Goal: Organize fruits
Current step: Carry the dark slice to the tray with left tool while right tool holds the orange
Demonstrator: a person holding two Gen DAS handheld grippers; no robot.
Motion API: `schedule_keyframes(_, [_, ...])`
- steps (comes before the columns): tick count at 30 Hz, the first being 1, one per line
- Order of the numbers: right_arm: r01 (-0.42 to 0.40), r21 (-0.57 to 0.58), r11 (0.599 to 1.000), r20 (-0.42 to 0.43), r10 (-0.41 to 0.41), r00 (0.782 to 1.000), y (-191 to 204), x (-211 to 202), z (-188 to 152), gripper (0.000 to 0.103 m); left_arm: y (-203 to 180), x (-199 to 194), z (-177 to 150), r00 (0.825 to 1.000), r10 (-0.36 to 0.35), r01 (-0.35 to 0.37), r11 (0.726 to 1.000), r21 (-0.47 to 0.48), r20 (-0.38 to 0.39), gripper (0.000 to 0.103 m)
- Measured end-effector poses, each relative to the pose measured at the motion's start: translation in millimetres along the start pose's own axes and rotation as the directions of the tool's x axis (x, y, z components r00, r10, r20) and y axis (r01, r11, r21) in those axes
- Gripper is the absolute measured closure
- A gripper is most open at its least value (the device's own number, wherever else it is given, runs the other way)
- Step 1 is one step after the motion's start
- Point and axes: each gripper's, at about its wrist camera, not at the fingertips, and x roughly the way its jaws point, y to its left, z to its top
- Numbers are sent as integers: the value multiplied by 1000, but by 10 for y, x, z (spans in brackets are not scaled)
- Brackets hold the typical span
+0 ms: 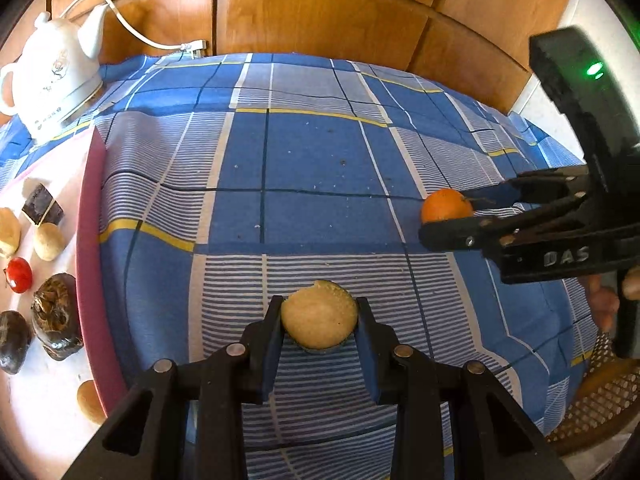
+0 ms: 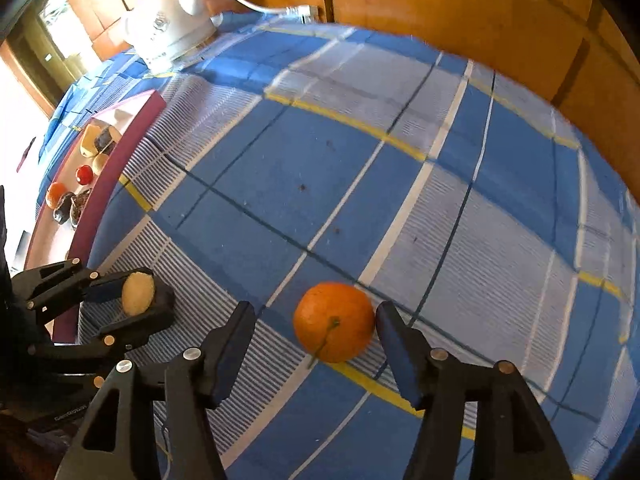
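Note:
My left gripper point(image 1: 319, 312) is shut on a round tan fruit point(image 1: 319, 318), just above the checked cloth; it also shows in the right wrist view point(image 2: 138, 294). My right gripper point(image 2: 316, 332) is open around an orange point(image 2: 334, 322) that lies on the cloth; the right finger touches it, the left finger stands apart. The orange also shows in the left wrist view point(image 1: 447, 205) between the right gripper's fingers point(image 1: 440, 236). A pink-rimmed tray point(image 1: 90, 240) at the left holds several fruits, among them a small red one point(image 1: 19, 275) and dark brown ones point(image 1: 56, 316).
A white electric kettle point(image 1: 56, 76) with its cord stands at the back left of the table. Wooden panels point(image 1: 320, 12) rise behind the table. A wicker chair point(image 1: 600, 400) is at the right edge. The blue checked cloth point(image 1: 320, 168) covers the table.

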Motion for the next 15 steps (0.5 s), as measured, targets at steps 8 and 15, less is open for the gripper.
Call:
schedule_keyframes(8, [52,9,999,-12,-52,999,-26,132,8,60,11,8,-11,1000,-8,8,1000,-5,13,69])
schedule_keyframes(15, [22,51,998,-5,-21,1000,-135,152,14,60,15,1,-23,999,-10,10,1000,-1,33,68])
